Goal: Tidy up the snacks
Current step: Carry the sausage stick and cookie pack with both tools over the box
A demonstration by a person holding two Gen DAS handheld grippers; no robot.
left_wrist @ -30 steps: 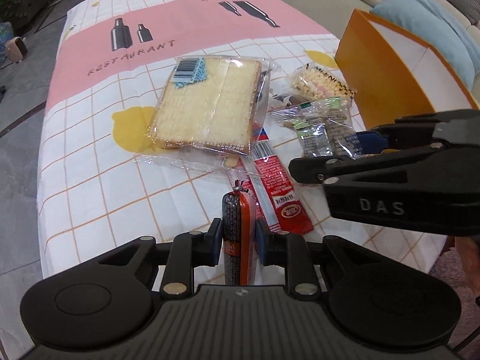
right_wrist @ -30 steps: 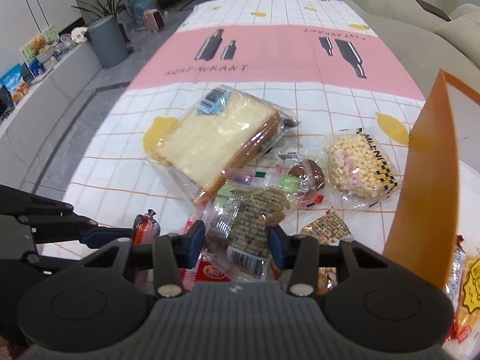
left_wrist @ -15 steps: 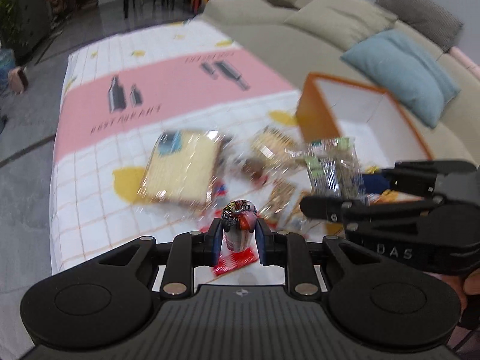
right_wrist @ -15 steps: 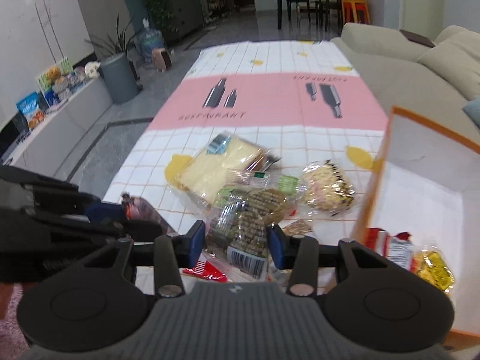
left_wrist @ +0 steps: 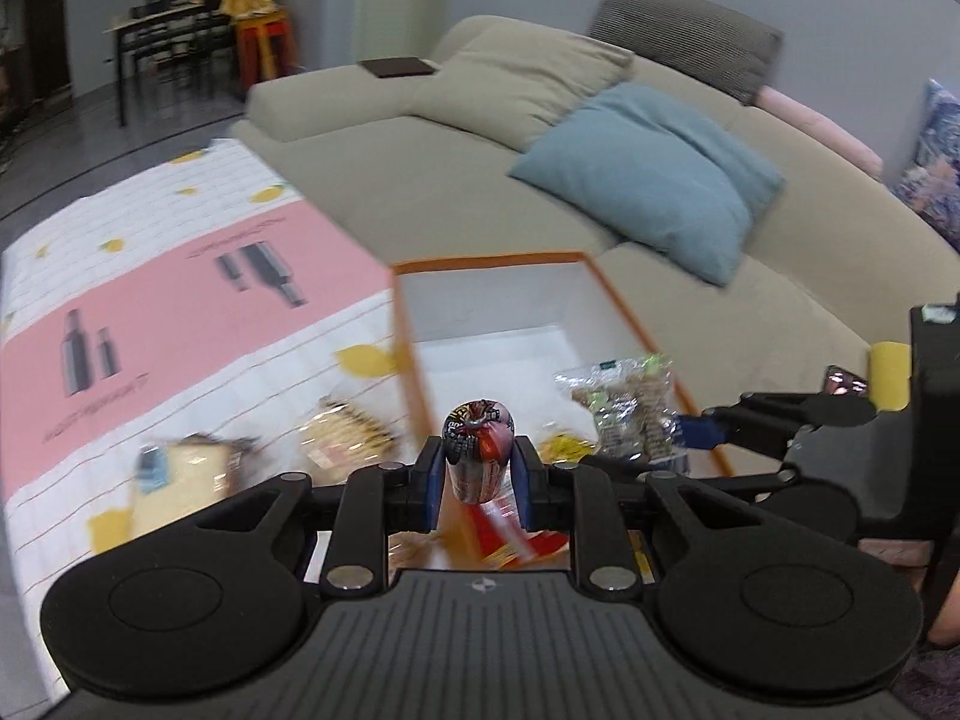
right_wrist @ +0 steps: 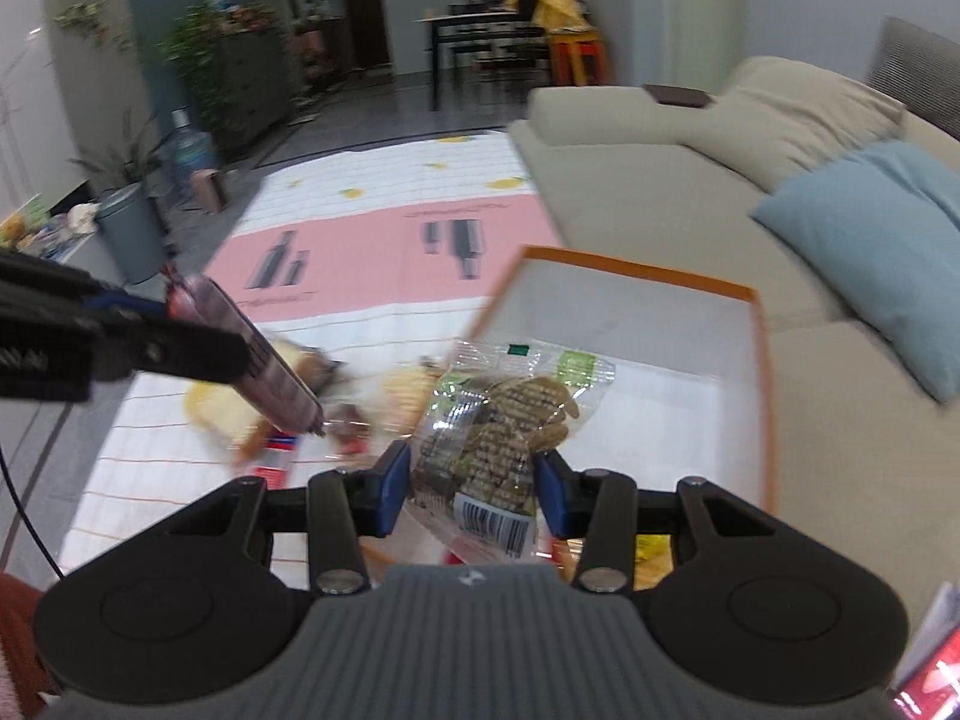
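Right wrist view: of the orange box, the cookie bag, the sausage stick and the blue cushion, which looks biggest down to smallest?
1. orange box
2. blue cushion, though it lies farther off
3. cookie bag, enlarged by nearness in the right gripper
4. sausage stick, held by the left gripper

beige sofa [left_wrist: 456,180], blue cushion [left_wrist: 654,180], dark dining table [right_wrist: 474,24], potted plants [right_wrist: 204,60]

Motion blur smeared the bread pack [left_wrist: 180,480] and the other snacks on the tablecloth [left_wrist: 180,312]; the orange box [right_wrist: 759,360] had its near corner hidden behind the cookie bag [right_wrist: 498,420].
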